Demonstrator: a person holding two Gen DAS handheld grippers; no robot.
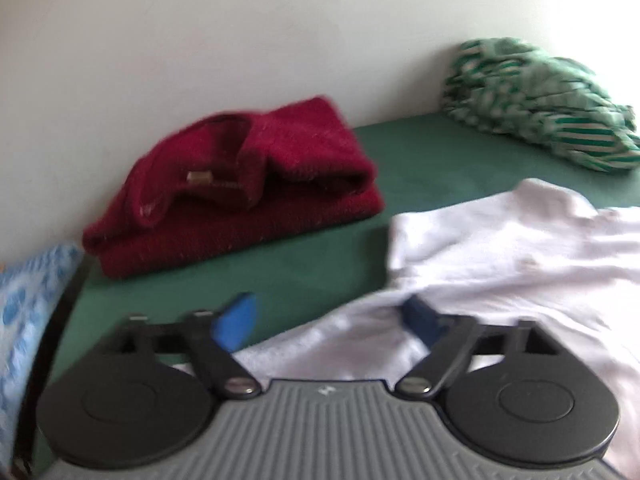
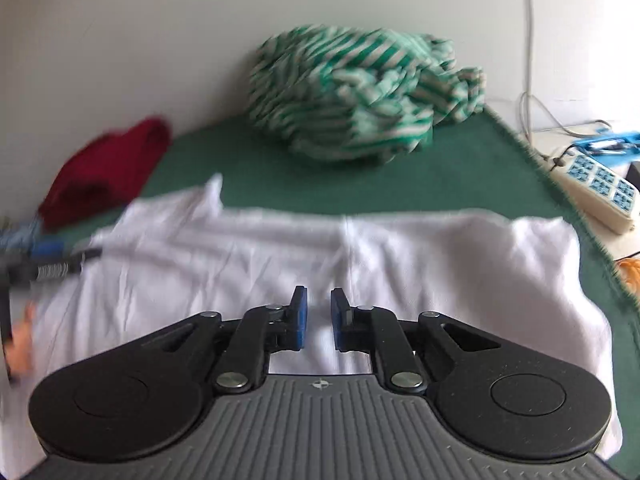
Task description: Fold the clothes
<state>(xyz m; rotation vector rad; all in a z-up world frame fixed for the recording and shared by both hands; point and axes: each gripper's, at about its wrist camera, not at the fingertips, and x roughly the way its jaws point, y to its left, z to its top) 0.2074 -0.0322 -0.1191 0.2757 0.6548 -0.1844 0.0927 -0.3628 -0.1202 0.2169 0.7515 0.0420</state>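
While left gripper (image 1: pixel 328 316) holds jaws wide at white shirt (image 1: pixel 500 248), right gripper (image 2: pixel 319 312) jaws nearly closed, empty

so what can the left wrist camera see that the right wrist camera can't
Only the left wrist view shows a blue patterned cloth at the table's left edge, and the left gripper open, white cloth between its fingers.

Only the right wrist view shows a power strip, wall cables, the right gripper over the shirt with a narrow gap between its pads, and part of a hand.

Both show the white shirt, red sweater, striped green garment and green table cover.
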